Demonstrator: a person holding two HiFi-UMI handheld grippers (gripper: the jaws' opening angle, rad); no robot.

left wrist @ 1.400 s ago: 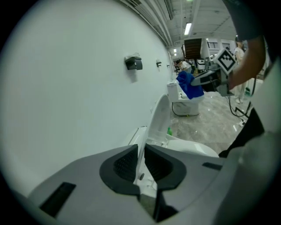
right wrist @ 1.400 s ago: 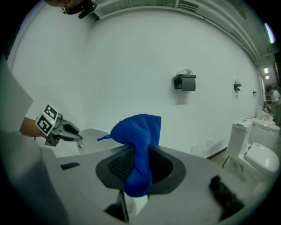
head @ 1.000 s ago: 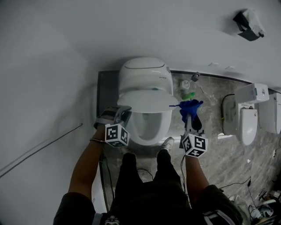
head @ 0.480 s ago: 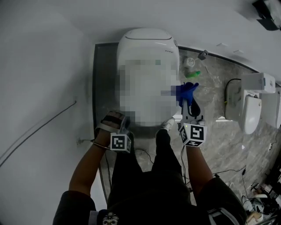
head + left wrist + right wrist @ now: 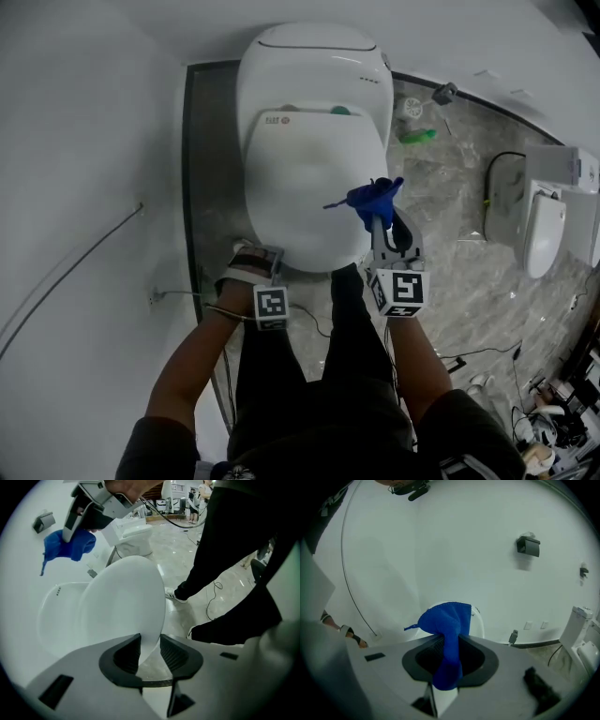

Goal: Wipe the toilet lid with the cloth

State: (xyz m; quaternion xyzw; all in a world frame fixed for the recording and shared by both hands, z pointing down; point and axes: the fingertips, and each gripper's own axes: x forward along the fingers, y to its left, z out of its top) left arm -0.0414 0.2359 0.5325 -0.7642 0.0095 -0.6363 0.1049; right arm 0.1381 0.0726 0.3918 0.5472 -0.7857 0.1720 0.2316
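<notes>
Blue cloth (image 5: 373,197) is being gripped by the right tongs (image 5: 378,217), whose jaws are being pressed shut on its bunched middle, with a tuft standing out beyond the tips and a tail hanging behind them. It is being held over the right front part of the white toilet lid (image 5: 309,192), which is lying closed on the toilet (image 5: 314,66). In the left gripper view the cloth is being shown raised clear of the lid. The left tongs (image 5: 261,255) are being pointed steeply down at the lid's front left edge. Their jaws have just been opening and are being held apart, with the lid's rim showing in the gap, unpressed. Black trousers (image 5: 309,375) are being seen just before the bowl, above the grey stone floor (image 5: 450,234).
</notes>
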